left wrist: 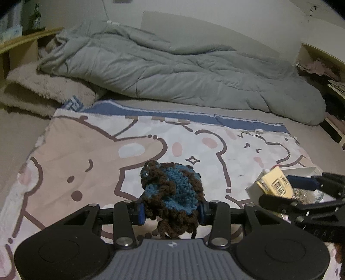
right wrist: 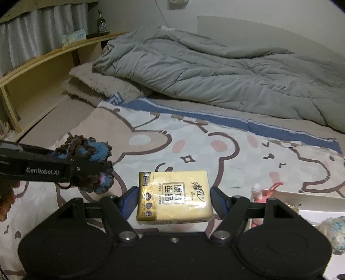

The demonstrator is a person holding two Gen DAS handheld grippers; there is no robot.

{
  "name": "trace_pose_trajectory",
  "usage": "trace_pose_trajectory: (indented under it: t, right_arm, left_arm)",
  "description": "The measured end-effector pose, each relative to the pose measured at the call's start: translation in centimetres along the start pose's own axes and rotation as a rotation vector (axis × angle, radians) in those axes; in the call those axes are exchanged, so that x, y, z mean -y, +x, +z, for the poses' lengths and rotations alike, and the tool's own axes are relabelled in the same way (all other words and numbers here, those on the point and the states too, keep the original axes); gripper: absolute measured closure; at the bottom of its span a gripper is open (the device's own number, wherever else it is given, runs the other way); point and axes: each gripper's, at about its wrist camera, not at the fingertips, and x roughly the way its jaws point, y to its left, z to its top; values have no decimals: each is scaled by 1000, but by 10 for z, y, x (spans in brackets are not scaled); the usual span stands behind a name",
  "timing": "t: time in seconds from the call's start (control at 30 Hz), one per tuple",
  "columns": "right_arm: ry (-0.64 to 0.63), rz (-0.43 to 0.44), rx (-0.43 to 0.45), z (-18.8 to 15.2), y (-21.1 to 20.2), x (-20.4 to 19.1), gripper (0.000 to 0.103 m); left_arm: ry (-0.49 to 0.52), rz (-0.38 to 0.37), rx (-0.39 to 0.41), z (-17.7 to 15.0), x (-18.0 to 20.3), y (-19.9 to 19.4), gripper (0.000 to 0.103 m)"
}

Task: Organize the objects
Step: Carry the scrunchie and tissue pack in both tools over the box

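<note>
Left gripper (left wrist: 171, 212), blue-padded fingers (left wrist: 140, 212) clenched on a brown-and-blue crocheted yarn pouch (left wrist: 172, 189), held above the cartoon-bear printed blanket (left wrist: 90, 155) on the bed. Loose brown yarn strands hanging below the pouch, betw. the fingers. Same pouch seen from right wrist cam at left, sticking out past the black finger arm marked "GenRobot.AI".

Right gripper (right wrist: 174, 201), fingers (right wrist: 217, 201) grasping a yellow plastic-wrapped tissue pack (right wrist: 174, 197) by its two short sides, printed face up, held over the blanket. In left cam, pack at far right, tilted, just above a white open box (left wrist: 301, 171).

White box at right w/ mixed small items inside: pink-and-white toy figure (right wrist: 257, 191), pale blue-flowered soft thing (right wrist: 335, 230) near the edge; details too blurred.

Crumpled grey quilted duvet (left wrist: 172, 66) across the far bed, fluffy beige folded blanket (left wrist: 45, 88) beside it at left. Green glass bottle (left wrist: 35, 18) on light wooden shelf (right wrist: 49, 53) along the left wall.
</note>
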Motion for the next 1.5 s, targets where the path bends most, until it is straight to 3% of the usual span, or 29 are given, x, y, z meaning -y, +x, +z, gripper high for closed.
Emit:
trace_pose_trajectory:
  t: [0.5,1.0,1.5]
  right_arm:
    - [84,-79,83,1,-73,9,31]
    - [163,-155,115,-26,-103,44,31]
    - [247,-242,119,-60,-130,110,31]
  left_arm:
    - [56,-38,54,-10,37,-46,60]
    - [90,-92,72,-17,78,-47,60]
    - [130,-261,60,-22,146,-34,60]
